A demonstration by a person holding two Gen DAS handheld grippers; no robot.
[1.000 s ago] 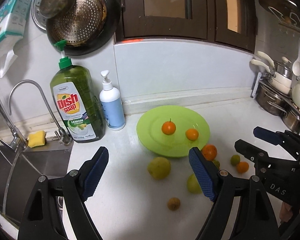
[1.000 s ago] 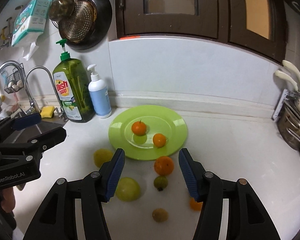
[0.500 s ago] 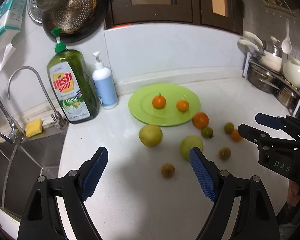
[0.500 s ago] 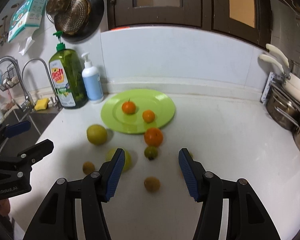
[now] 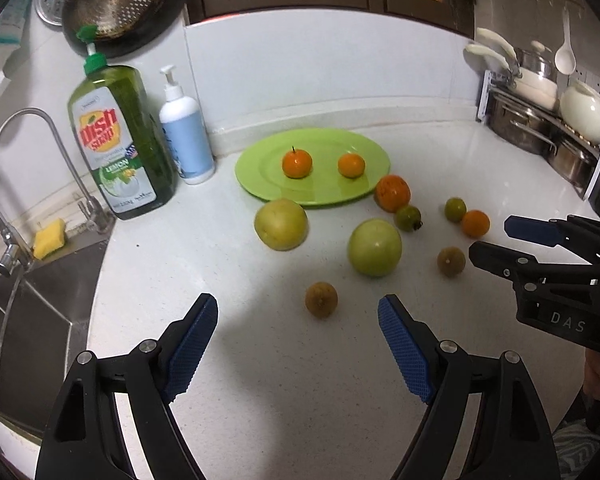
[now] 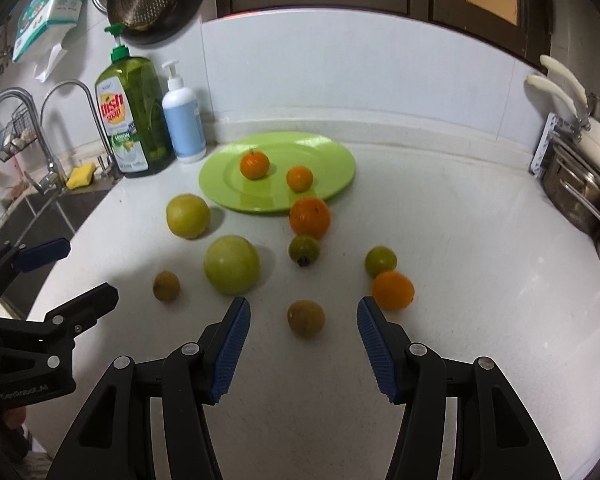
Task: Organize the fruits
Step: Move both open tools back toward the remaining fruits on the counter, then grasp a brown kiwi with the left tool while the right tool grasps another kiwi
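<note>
Landmark: the round lime-green plastic plate [image 6: 332, 152] at the back of the white speckled bench [image 6: 460, 280].

Left of the plate, a green dish-soap bottle [image 6: 134, 120] and a white pump bottle [image 6: 183, 120] stand upright by the sink.

On the plate: two small oranges [image 6: 255, 165], apart from each other. That much looks done.

In front of the plate, not yet sorted, left to right: a yellow-green round fruit [image 6: 188, 216], a small brown fruit [image 6: 166, 286], a large pale-green round fruit [image 6: 231, 264], a second brown fruit [image 6: 306, 318], a small green fruit [image 6: 304, 250], a big orange [image 6: 310, 217] touching the plate's front rim, another small green fruit [image 6: 380, 261], and beside it a small orange [image 6: 393, 290].

Your left tongs [image 5: 298, 344] stand wide, empty, near the first brown fruit. Your right tongs [image 6: 304, 338] stand narrower, empty, the second brown fruit just ahead between the tips.

All fruits are near-round; no long axis. The nearer small green fruit's dark stem end points toward you.
</note>
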